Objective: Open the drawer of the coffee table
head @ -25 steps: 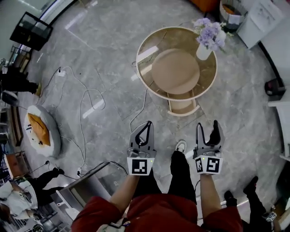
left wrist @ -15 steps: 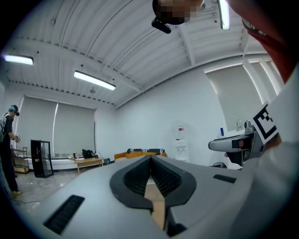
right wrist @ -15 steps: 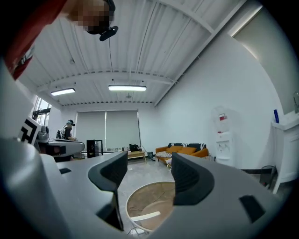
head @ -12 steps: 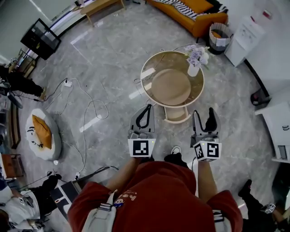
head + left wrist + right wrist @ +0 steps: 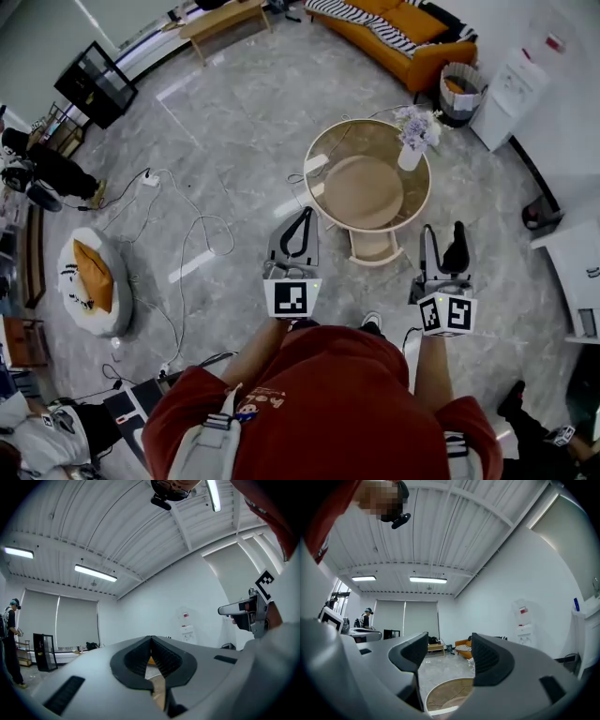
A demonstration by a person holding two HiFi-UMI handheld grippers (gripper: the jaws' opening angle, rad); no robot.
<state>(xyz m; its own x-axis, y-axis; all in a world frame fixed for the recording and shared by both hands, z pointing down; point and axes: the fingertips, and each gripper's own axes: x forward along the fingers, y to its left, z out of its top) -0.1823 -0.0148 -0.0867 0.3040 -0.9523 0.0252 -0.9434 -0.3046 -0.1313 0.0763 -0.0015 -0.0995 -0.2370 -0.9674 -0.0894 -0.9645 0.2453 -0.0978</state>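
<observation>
Looks like the approach step to me: the coffee table (image 5: 330,150) sits a little way ahead with its drawer (image 5: 372,246) on the near side, the left gripper (image 5: 302,216) is pinched closed on nothing and the right gripper (image 5: 443,236) is spread and empty, so the next move is probably stepping in, getting low and catching the drawer front.

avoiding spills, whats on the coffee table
A vase of purple flowers stands near the rim of the coffee table; nothing else shows. The spot under the vase is covered.
</observation>
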